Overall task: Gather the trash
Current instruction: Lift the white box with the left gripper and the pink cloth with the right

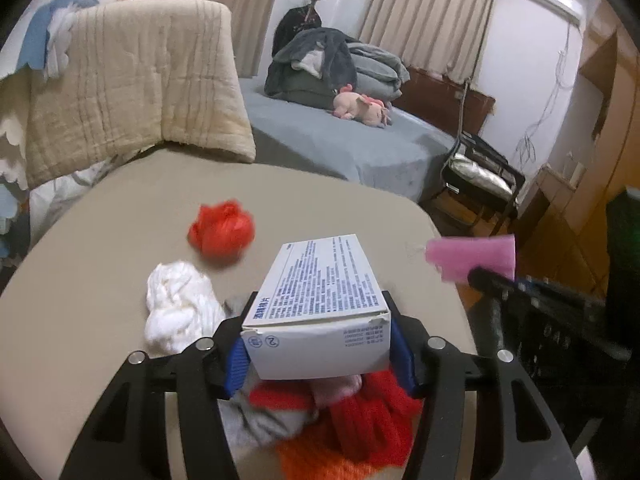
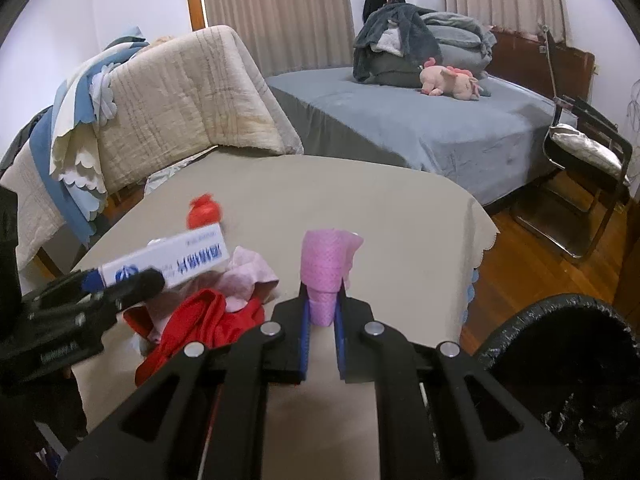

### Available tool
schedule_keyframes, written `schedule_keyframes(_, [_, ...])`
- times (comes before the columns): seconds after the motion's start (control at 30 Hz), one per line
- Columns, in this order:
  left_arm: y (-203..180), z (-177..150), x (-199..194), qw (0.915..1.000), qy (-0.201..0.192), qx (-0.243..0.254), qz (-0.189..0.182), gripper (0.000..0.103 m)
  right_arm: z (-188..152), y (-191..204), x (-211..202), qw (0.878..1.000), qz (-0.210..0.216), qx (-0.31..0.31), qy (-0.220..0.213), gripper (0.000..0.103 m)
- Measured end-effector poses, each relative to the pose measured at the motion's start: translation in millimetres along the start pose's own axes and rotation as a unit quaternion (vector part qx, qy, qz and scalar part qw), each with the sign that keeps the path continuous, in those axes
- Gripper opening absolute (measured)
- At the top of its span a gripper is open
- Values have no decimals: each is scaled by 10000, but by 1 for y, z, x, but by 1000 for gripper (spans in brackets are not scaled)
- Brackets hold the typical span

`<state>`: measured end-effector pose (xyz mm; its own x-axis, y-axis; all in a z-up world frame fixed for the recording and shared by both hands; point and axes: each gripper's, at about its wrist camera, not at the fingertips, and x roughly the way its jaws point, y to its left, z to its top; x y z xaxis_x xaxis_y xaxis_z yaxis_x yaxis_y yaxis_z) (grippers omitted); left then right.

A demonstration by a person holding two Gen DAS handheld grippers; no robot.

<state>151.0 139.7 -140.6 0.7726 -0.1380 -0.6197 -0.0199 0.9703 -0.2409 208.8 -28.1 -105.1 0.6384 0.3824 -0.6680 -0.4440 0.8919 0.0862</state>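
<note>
Right wrist view is showing the right tool (image 2: 322,312) clamping a rolled pink cloth (image 2: 326,268), which is standing up between the blue pads with its long axis running forward along the fingers; the black-lined trash bin (image 2: 568,380) is sitting low to the right of this tool, beside the tabletop (image 2: 360,208) edge and clearly nearer to the right hand than to the left; so the coming move, as I judge it, is turning on a swing rightward and down over the bin rim. The left tool (image 1: 316,344) is gripping a white printed box (image 1: 320,300) across its short width, the box's long axis pointing away from the camera; it is hanging above a heap of red, pink and grey clothes (image 1: 352,412), and whether it is touching them I cannot tell. A crumpled red wad (image 1: 222,232) and a white wad (image 1: 178,308) are lying on the tabletop ahead and to the left of the left tool, apart from each other and from both tools.
</note>
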Motion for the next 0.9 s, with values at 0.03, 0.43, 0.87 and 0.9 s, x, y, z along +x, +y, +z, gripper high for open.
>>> schedule_keyframes(0.03, [-2,-3,0,10000,49,62,23,57,-1,0,-1,10000,-5,-17,7,10])
schedule_keyframes(0.43, [3,3,19,9996,273,-75,-90,55,-4,-2,-12,10000,-21,29,-9,10])
schedule_keyframes(0.87, [-30,18,-30,9994,-292,178,8,55,5,-11,-60,9992,-20,73,-386,10])
schedule_keyframes(0.9, [-33,19,-32,9993,-309,203,19,55,6,-12,-66,9990,-36,88,-426,10])
